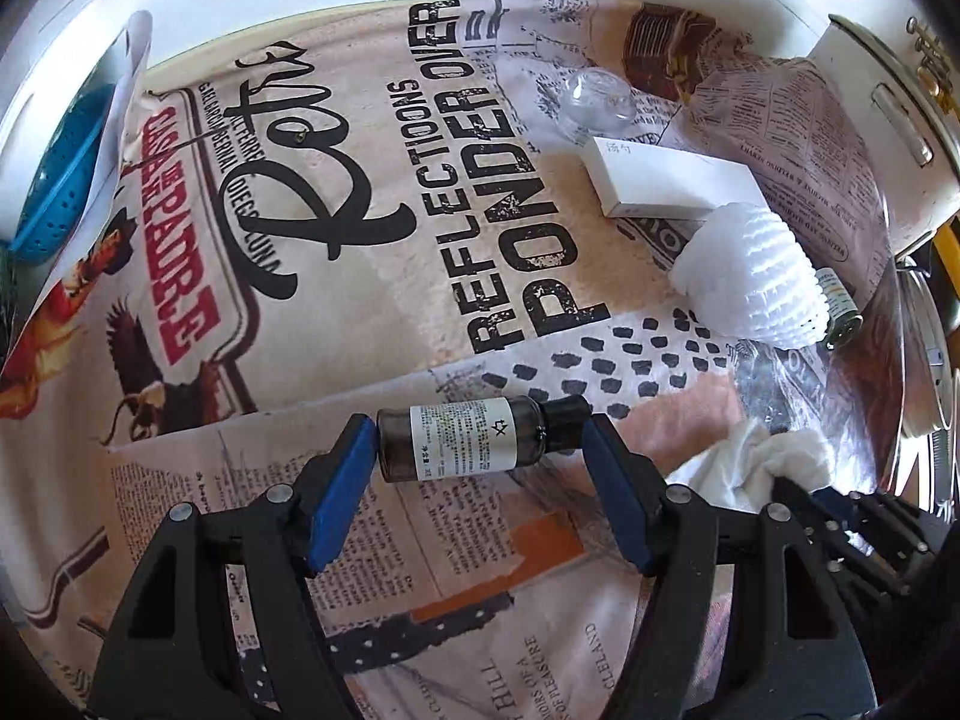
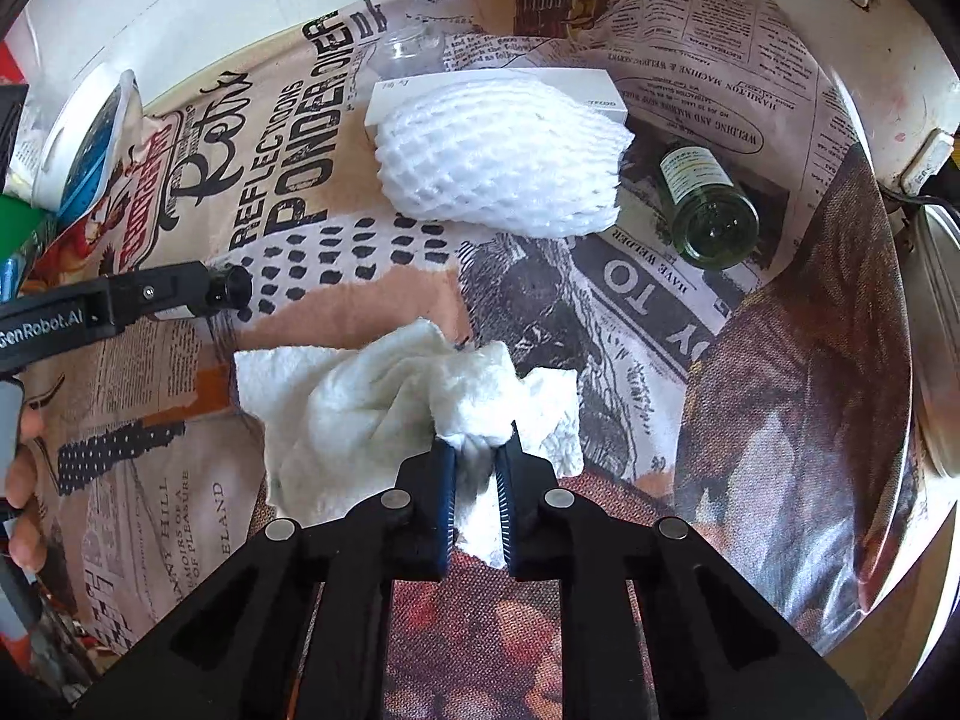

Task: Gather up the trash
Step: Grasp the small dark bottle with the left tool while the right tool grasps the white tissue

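Printed newspaper-pattern cloth point(image 1: 372, 192) covers the whole work surface, with large black lettering and a dotted patch near its middle.

White foam fruit netting point(image 2: 501, 162) lies on the cloth, overlapping the near edge of a flat white carton point(image 1: 672, 180). A clear plastic cup point(image 1: 597, 97) lies on its side just beyond the carton.

White crumpled paper towel point(image 2: 384, 402) sits on the cloth nearest the right wrist camera. Right gripper point(image 2: 477, 468): fingers drawn nearly together, blue pads pinching a bunched fold of the towel. Rest of the towel spreads out on the cloth to the left of the grip.

Left gripper point(image 1: 480, 444): fingers roughly half spread. Dark brown bottle point(image 1: 462, 441) with white label and black cap lies on its side crosswise between the blue pads. Bottle base is at or just off the left pad; cap end close to the right pad. Contact cannot be confirmed; bottle rests on the cloth.

Green glass bottle point(image 2: 708, 210) lies on its side, just right of the netting, base toward the right camera.
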The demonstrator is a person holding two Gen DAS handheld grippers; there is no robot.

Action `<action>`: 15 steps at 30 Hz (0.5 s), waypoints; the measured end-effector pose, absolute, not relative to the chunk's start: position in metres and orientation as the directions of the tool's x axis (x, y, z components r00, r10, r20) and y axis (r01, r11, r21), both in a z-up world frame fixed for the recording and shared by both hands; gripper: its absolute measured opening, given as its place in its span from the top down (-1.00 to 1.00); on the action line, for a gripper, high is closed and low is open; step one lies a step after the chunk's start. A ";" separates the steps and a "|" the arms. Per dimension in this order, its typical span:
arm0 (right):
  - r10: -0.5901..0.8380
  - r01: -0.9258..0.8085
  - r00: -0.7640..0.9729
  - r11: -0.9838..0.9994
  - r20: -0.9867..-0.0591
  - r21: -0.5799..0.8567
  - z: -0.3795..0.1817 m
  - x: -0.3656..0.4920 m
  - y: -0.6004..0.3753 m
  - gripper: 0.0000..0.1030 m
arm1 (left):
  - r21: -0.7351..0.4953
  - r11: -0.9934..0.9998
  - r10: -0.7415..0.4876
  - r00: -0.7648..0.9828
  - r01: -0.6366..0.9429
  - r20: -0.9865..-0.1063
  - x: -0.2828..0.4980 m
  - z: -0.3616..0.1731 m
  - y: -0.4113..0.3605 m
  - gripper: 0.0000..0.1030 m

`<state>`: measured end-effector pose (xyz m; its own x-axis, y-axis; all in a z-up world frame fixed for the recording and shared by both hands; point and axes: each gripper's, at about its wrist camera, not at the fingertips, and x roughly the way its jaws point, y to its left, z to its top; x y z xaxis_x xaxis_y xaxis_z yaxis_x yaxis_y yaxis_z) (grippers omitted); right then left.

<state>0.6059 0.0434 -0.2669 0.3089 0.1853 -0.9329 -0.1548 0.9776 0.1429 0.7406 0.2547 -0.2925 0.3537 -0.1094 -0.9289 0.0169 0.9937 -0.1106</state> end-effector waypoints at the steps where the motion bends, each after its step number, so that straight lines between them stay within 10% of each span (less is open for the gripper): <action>1: 0.188 -0.151 0.313 0.978 -0.931 0.147 -0.265 0.607 0.041 0.78 | -0.110 0.994 -0.108 0.350 0.013 -0.931 0.743 -0.295 0.254 -0.36; 15: 0.200 -0.099 0.351 0.979 -0.915 0.176 -0.256 0.611 0.010 0.78 | -0.102 0.994 -0.082 0.348 -0.039 -0.934 0.745 -0.312 0.243 -0.45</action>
<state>0.6107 0.0101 -0.2557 0.3505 0.2000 -0.9150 -0.0985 0.9794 0.1763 0.7454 0.2430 -0.3118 0.3477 -0.0822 -0.9340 -0.0392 0.9940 -0.1021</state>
